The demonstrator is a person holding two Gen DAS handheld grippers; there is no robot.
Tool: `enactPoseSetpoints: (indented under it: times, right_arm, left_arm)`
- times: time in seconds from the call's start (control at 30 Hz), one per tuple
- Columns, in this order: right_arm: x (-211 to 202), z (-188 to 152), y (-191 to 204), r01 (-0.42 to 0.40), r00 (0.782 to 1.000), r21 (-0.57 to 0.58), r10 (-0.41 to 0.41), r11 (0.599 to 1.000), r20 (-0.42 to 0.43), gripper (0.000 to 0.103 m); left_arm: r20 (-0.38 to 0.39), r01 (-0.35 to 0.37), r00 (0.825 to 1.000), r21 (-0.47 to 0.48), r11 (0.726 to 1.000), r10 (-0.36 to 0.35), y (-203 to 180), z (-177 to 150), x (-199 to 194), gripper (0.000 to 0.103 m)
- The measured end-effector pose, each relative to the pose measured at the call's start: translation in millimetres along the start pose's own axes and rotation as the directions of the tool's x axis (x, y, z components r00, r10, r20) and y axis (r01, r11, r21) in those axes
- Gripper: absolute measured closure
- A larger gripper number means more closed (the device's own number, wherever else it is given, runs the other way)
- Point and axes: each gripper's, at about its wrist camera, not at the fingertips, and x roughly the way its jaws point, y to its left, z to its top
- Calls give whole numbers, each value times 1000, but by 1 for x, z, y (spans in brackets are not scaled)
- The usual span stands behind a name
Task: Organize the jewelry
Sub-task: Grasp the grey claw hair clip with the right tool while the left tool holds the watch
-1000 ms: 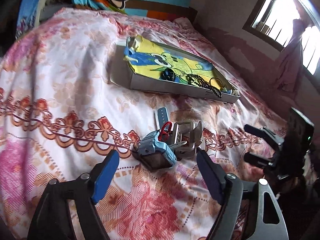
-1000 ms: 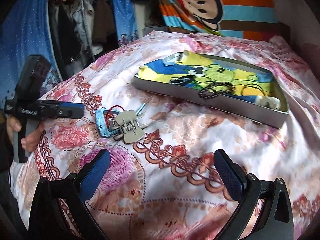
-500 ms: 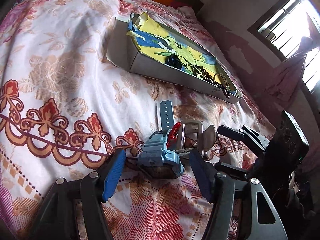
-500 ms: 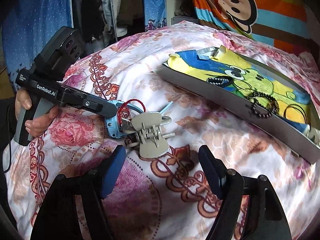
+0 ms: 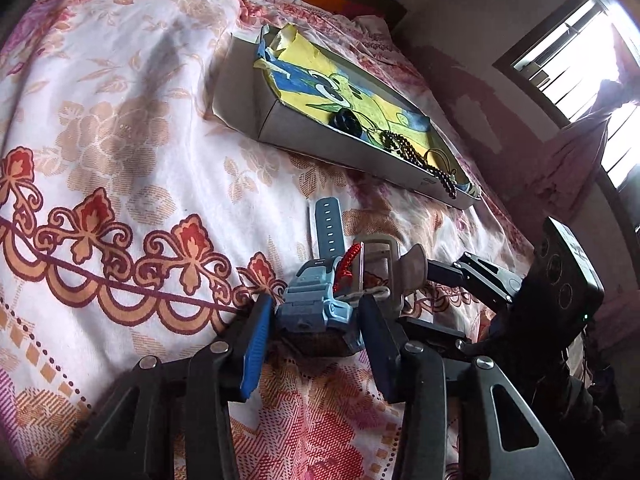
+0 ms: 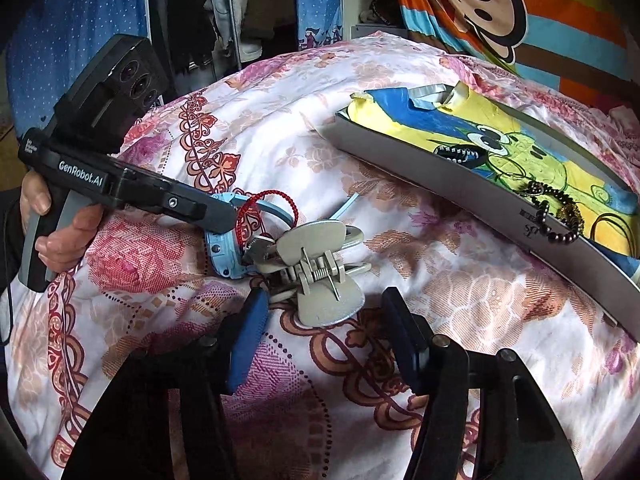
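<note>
A light blue watch (image 5: pixel 316 308) lies on the floral bedspread, tangled with a red cord bracelet (image 5: pixel 346 264) and a grey hair claw clip (image 5: pixel 404 272). My left gripper (image 5: pixel 316 302) straddles the watch body. Its jaws are closing with the watch between them, and a thin gap still shows at the left pad (image 5: pixel 256 340). In the right wrist view the claw clip (image 6: pixel 320 276) sits at the tips of my right gripper (image 6: pixel 324 296). Those jaws are closing too, and the pads (image 6: pixel 246 340) stand clear of the clip. The watch (image 6: pixel 224 256) shows under the left gripper's finger (image 6: pixel 200 208).
A grey tray (image 5: pixel 340 148) with a yellow and blue cartoon lining lies further up the bed and holds a dark bead bracelet (image 6: pixel 556 216) and other pieces. A person's hand (image 6: pixel 60 240) grips the left tool. Hanging clothes (image 6: pixel 200 12) and a striped monkey cloth (image 6: pixel 500 20) stand behind.
Both grippers came down onto the pile and narrowed. The left fingers now flank the watch, and the right fingers have drawn up to the claw clip.
</note>
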Motion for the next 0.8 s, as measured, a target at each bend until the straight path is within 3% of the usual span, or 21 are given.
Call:
enactPoseSetpoints:
  times: [0.1, 0.17, 0.33, 0.4, 0.8]
  right_arm:
    - [5, 2, 0, -6, 1000, -6, 6, 1000, -2, 49]
    - [4, 1, 2, -8, 1000, -17, 8, 1000, 1, 56]
    - [-3, -1, 4, 3, 1000, -22, -3, 1000, 26, 58]
    - [-8, -2, 5, 19, 999, -24, -19, 1000, 36, 73]
    - [-44, -19, 12, 92, 995, 17, -93, 996, 30, 75]
  left_arm:
    - [6, -6, 1000, 10, 1000, 6, -2, 0, -1, 62]
    - [8, -11, 1000, 14, 1000, 11, -2, 0, -2, 62]
    - [20, -32, 999, 31, 999, 32, -7, -1, -7, 62]
    - [23, -53, 998, 46, 998, 52, -12, -2, -11, 62]
    - [66, -141, 989, 109, 984, 134, -44, -30, -40, 62]
